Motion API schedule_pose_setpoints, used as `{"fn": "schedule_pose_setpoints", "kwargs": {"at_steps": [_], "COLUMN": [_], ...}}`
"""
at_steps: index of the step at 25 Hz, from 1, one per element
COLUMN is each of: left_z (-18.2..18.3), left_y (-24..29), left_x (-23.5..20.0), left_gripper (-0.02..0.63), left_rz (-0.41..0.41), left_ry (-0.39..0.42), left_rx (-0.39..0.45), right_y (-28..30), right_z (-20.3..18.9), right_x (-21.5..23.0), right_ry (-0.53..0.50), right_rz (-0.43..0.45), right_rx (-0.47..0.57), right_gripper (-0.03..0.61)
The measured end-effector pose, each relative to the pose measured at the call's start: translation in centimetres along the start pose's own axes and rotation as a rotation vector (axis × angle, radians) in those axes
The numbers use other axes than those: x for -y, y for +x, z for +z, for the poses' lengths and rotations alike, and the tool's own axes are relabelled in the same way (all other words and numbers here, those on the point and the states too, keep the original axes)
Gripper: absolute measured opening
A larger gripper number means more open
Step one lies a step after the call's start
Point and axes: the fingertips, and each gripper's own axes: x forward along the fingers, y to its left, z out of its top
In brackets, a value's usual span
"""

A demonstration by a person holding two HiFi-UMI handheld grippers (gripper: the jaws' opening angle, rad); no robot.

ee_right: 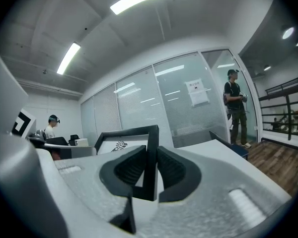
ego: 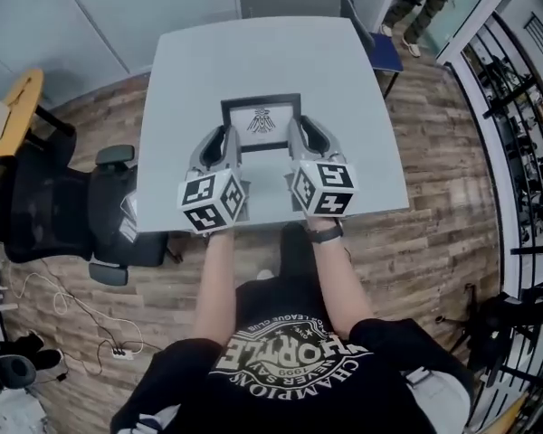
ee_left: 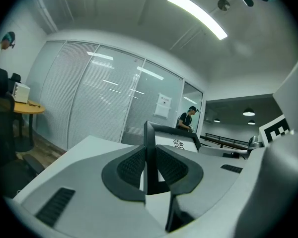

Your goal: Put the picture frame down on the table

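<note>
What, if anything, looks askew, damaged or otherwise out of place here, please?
Nothing stands out. The picture frame is held evenly over the table, with the left hand-held gripper and the right hand-held gripper each shut on one side edge. No crack or spill shows.

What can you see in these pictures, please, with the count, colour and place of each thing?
picture frame: one, black with a white picture, over the table's middle
table: one, light grey, centre
office chair: one, black, left of the table
chair: one, blue, at the table's far right corner
bystander: one, dark clothes, beyond the blue chair
floor: brown wood planks, all around
left tool: one, grey with black pads, shut on the frame's left edge
right tool: one, same colours, shut on the frame's right edge
watch: one, black, right wrist
</note>
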Motion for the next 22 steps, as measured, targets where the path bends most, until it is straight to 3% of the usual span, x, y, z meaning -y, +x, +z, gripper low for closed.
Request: {"fn": "schedule_pose_setpoints", "kwargs": {"at_steps": [12, 22], "left_z": [-6.4, -14.7], "left_y": [16.9, 26.3], "left_x": [-5.1, -8.1], "left_gripper": [0.072, 0.072], "left_rz": [0.097, 0.111], "left_ry": [-0.064, -0.137], "left_rx": [-0.155, -0.314], "right_y": [15.9, 23.4], "right_z": [-7.0, -14.7], "right_x": [9.5, 15.7], "right_ry": [0.058, 0.087], "right_rz": [0.037, -0.006], "right_rx": [-0.199, -0.371], "right_gripper": [0.067, 0.067]}}
